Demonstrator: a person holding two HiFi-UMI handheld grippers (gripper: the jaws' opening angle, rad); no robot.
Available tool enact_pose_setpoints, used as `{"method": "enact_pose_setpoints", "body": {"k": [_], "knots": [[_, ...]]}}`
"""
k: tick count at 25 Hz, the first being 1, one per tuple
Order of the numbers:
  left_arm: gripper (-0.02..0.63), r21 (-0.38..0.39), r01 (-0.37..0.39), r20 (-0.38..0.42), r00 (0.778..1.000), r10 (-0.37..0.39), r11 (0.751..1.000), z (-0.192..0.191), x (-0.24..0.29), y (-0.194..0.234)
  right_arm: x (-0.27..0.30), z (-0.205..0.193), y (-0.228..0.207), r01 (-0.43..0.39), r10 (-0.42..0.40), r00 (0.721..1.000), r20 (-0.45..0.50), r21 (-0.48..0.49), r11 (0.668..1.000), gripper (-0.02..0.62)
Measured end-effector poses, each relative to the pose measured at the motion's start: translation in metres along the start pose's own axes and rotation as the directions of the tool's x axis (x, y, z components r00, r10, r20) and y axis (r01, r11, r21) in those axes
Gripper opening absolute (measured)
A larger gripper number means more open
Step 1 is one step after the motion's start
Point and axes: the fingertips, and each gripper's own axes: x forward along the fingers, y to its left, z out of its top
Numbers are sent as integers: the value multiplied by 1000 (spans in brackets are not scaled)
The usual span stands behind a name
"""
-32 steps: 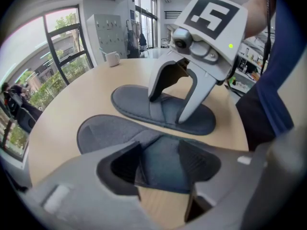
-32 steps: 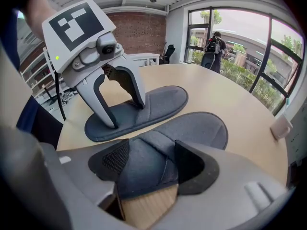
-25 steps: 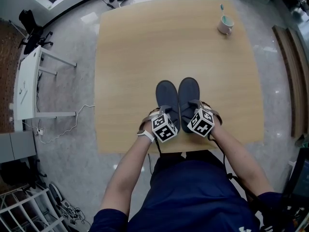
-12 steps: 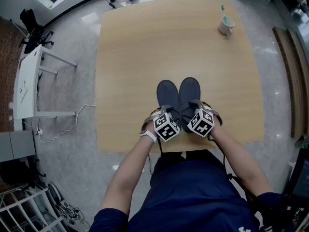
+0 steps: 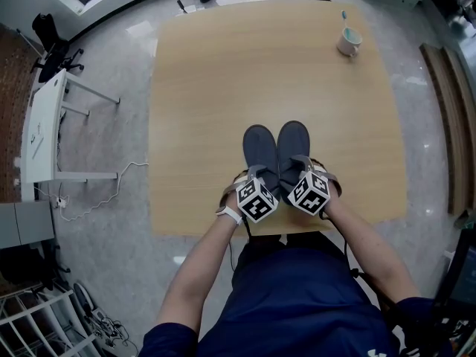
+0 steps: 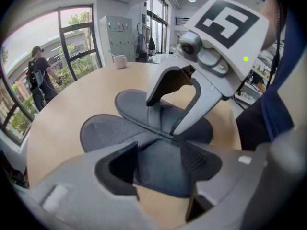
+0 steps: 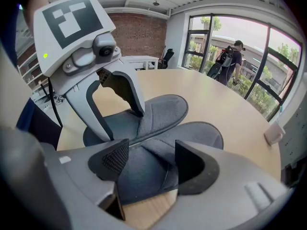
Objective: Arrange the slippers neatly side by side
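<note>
Two dark grey slippers lie side by side, toes pointing away, near the front edge of the wooden table [image 5: 208, 88]. These are the left slipper [image 5: 258, 146] and the right slipper [image 5: 292, 141]. My left gripper [image 5: 255, 178] is at the left slipper's heel [image 6: 158, 171]. Its jaws are opening, with the heel lying between them and the pads clear of it. My right gripper [image 5: 301, 171] straddles the right slipper's heel [image 7: 144, 169] with its jaws wide apart, and the heel lies flat on the table. Each gripper view also shows the other gripper standing over its own slipper.
A white mug [image 5: 347, 40] holding a toothbrush stands at the table's far right corner. The table's front edge is just behind the grippers. On the floor to the left are a white desk [image 5: 41, 125] and a cable [image 5: 104, 195]. Windows and a passer-by [image 7: 229, 61] lie beyond.
Both grippers have drawn back a little toward the front edge. The slippers stay side by side. The feet of a person at the top edge have moved on.
</note>
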Motion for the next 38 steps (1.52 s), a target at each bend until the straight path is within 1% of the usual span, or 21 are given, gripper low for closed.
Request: {"method": "enact_pose_setpoints", "body": {"k": [3,5,7,9,11,12,14,16,17,18,20,21,23,25,27,30,33,36,38], "knots": [[282,8,-6,8,1000,6,1000,2,-6,2,-6,16,1,9,-10,999,38,2,1000,307],[282,-8,-18,30,999,19,1000,6,-15,6,-14,25,-4,29,-30,997,71,21,999,301],[273,-57,-35,72,997,39,998,13,-27,13,-25,33,-14,56,-63,992,112,67,996,285],[245,-134,-59,139,987,78,989,22,-44,24,-38,36,-26,76,-97,984,152,141,987,262],[213,-232,-82,211,969,132,969,31,-66,37,-51,36,-36,71,-119,974,192,238,969,233],[193,-285,-87,244,957,160,955,35,-78,42,-57,35,-39,56,-123,969,212,294,954,211],[161,-396,-68,312,928,203,916,45,-102,47,-69,30,-42,10,-118,959,256,389,921,171],[111,-488,-29,375,895,240,872,55,-125,48,-81,30,-42,-45,-111,945,307,457,888,122],[81,-517,-19,399,879,260,856,58,-134,48,-88,33,-41,-68,-112,936,335,483,873,96],[59,-535,-12,417,866,276,845,61,-142,48,-96,38,-41,-89,-117,925,363,503,860,67],[24,-555,7,451,843,294,832,68,-155,43,-114,46,-39,-124,-133,899,418,533,837,26],[5,-564,27,471,832,294,826,73,-161,40,-123,51,-39,-139,-143,884,445,543,828,11],[5,-576,81,514,809,283,814,84,-173,31,-143,57,-39,-159,-168,855,491,556,816,11],[5,-573,110,546,790,278,812,93,-184,22,-163,59,-40,-154,-204,829,520,564,811,11],[5,-561,112,564,777,279,820,98,-194,14,-181,61,-41,-139,-239,807,540,567,812,11],[5,-535,69,575,760,303,842,104,-209,10,-204,68,-44,-128,-277,775,568,570,812,11],[5,-507,6,589,732,341,862,109,-221,11,-221,77,-46,-103,-312,752,581,571,815,11],[5,-500,-9,611,706,359,866,114,-232,13,-231,82,-44,-88,-325,729,602,553,828,11],[5,-497,-8,618,699,360,868,118,-235,15,-235,87,-44,-72,-327,723,609,537,840,11]]}}
